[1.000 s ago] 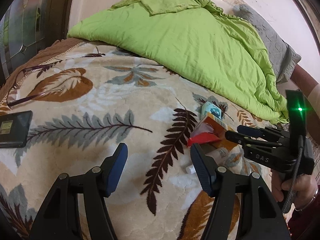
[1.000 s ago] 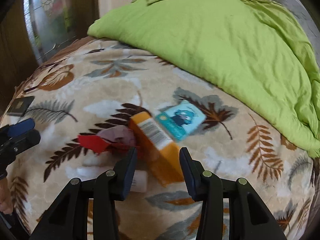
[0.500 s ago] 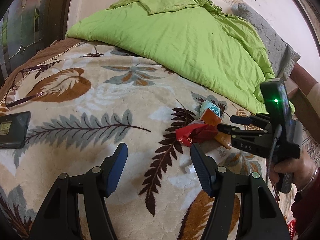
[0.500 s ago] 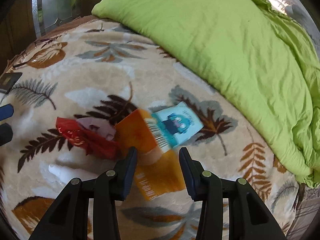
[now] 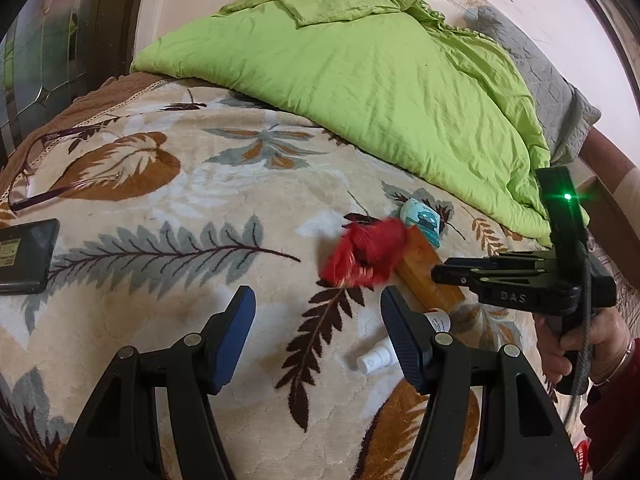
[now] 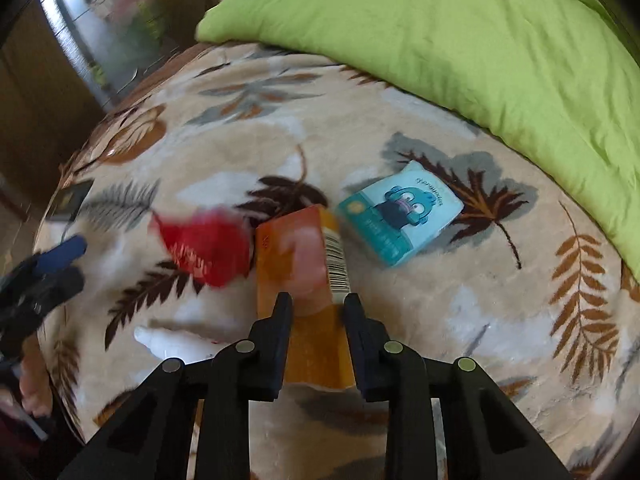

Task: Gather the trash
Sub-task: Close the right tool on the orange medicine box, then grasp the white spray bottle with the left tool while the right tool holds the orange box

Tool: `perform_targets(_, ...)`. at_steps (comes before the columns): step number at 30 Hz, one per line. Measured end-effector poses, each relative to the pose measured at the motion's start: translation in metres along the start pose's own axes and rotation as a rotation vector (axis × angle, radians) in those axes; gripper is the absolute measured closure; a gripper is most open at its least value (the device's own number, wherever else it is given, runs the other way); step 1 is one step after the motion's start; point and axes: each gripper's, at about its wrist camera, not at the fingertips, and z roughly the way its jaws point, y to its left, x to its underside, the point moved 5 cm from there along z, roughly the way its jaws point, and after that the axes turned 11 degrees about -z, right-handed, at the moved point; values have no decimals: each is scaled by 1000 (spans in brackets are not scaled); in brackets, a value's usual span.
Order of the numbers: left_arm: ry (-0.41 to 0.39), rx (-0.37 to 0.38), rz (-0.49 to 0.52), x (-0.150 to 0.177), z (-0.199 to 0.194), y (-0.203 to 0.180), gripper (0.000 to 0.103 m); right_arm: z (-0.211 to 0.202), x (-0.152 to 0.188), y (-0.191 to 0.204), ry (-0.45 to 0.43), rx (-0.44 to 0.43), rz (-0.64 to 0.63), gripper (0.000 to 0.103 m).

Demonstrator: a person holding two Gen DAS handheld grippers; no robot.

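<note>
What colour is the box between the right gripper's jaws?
Orange, with a white barcode strip along one side: the box shows best in the right wrist view.

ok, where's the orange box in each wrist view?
Left wrist: orange box lies right of centre, between the red wrapper and the right claw, partly under the wrapper.
Right wrist: orange box sits at lower centre, its near end between the right claw's fingers.
Shared landmark: the blue cartoon packet, just beyond the box in both.
</note>
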Motion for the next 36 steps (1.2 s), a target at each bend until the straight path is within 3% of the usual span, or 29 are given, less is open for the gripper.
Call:
perform_targets(2, -5, -4, 8, 0, -1, -1, 39, 1, 1, -2, -7, 26, 14, 74)
perform_targets(4, -5, -5, 2, 0, -1, 1, 39, 3, 1, -6, -23, 54, 37, 52)
perform_targets(5, -5, -6, 0, 0, -1, 1, 39, 4, 1, -8, -33, 65, 52, 50)
perform_targets(11, -1, -1, -27, -2, -1, 5, 39, 21, 2, 3, -28, -31, 101, 39)
perform_targets(14, -1, 3, -20, -3, -1, 4, 39, 26, 6, 11, -31, 26, 86, 45)
perform_targets(16, 4, 13, -8, -2, 0, 2, 39, 18, 9, 10, -70, 35, 140, 52)
perform_targets(20, 61, 61, 40, 7, 11, -13, 39, -11, 21, 8, -163, 49, 255, 54)
perform_targets(23, 134, 106, 130, 18, 26, -35, 39, -39, 45, 6, -209, 111, 373, 54)
perform_targets(26, 193, 108, 232, 32, 44, -53, 39, -68, 73, 10, -261, 117, 466, 53)
perform_targets(29, 235, 80, 270, 43, 62, -61, 39, -90, 98, 18, -308, 129, 538, 53)
perform_targets(32, 290, 100, 265, 56, 67, -67, 50, -101, 115, 27, -320, 126, 547, 52)
perform_targets(36, 335, 180, 346, 79, 54, -89, 63, -94, 132, 22, -265, 155, 541, 52)
